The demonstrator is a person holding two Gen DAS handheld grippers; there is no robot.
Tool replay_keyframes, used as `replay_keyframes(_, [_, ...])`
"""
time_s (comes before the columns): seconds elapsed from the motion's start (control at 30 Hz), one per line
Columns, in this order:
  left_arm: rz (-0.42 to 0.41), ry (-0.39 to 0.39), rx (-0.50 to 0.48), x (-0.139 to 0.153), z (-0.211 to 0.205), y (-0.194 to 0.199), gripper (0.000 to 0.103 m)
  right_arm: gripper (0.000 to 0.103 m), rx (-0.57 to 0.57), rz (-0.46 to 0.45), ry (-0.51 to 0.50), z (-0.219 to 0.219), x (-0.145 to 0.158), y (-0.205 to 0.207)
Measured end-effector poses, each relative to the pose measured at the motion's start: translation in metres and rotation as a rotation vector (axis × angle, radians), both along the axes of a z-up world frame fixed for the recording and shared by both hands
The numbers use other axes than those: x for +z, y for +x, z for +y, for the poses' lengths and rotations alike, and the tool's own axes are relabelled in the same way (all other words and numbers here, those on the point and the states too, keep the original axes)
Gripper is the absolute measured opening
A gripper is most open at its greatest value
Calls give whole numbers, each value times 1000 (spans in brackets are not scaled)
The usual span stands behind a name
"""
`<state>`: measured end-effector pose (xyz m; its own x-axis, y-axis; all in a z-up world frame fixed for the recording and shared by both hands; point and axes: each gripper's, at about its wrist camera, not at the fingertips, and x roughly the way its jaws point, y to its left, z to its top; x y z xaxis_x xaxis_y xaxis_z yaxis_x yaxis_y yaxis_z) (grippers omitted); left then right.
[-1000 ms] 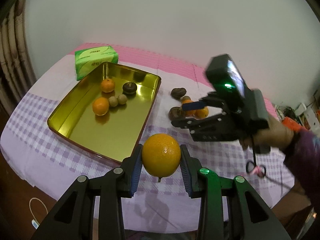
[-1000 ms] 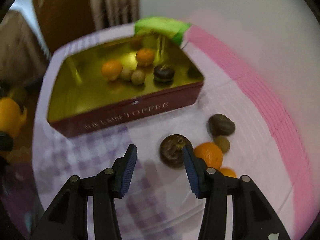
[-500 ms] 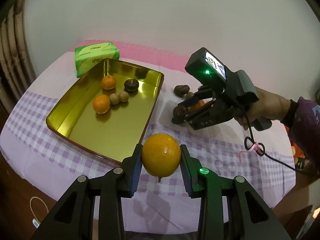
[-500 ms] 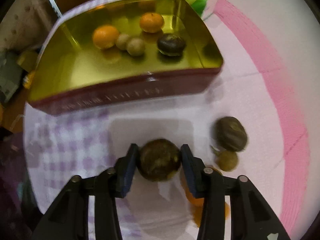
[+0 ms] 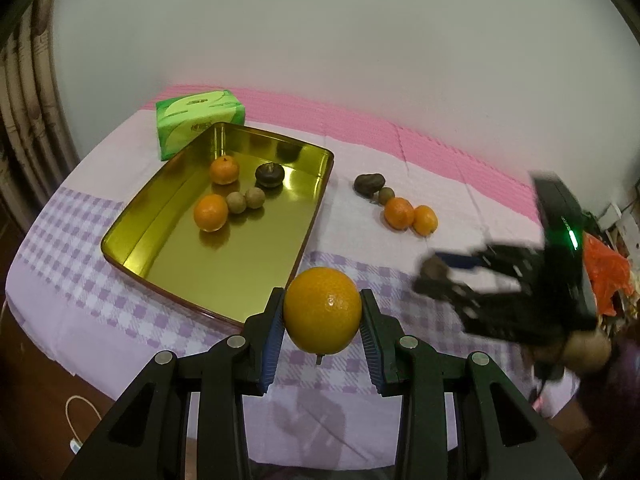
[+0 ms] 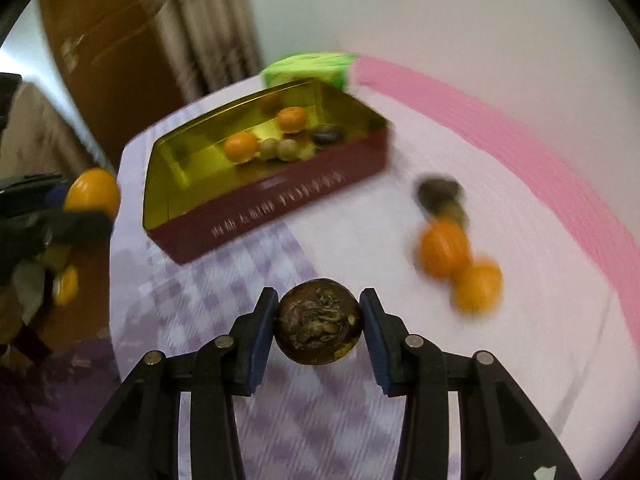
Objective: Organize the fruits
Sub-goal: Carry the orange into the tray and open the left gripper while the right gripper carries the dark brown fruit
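Note:
My left gripper [image 5: 322,300] is shut on a large orange [image 5: 322,314], held above the near edge of the checked tablecloth. Just past it lies the gold tin tray [image 5: 160,216], holding two small oranges, two tan round fruits and a dark fruit. My right gripper [image 6: 318,304] is shut on a dark brown wrinkled fruit [image 6: 318,326], lifted off the cloth. In the left wrist view it is blurred at the right [image 5: 440,276]. On the cloth lie another dark fruit [image 5: 369,182], a small brownish fruit [image 5: 386,195] and two small oranges [image 5: 399,213].
A green tissue box [image 5: 196,118] stands behind the tray's far corner, near the white wall. Curtains hang at the left. A person's hand [image 5: 588,348] holds the right gripper near orange clutter past the table's right edge. The tray's dark red wall [image 6: 260,212] faces the right gripper.
The right gripper closed on the dark brown fruit on the cloth, lifted it and drew back from the fruit pile toward the right. The left gripper with its orange stayed put.

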<state>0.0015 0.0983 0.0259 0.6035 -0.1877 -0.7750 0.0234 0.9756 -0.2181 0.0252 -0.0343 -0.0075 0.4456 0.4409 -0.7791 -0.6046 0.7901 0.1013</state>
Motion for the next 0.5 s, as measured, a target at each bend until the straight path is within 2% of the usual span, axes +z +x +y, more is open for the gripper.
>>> replay_keyframes(0.1, [-8,6,19,2,4,0,37,39,-139,22,73,-34,-10,-15])
replay_keyframes(0.23, [-22,19,47,9,14,0,37,39,-252,18,84,-73,-20,-20])
replay_keyframes(0.4, [-13,33,58,11,33,10,37,39,-315,1,99,-91,-18,-24])
replay_keyframes(0.5, [6,61,63,5,47,23,37,39,-316,-9,106,-89,-18,-25])
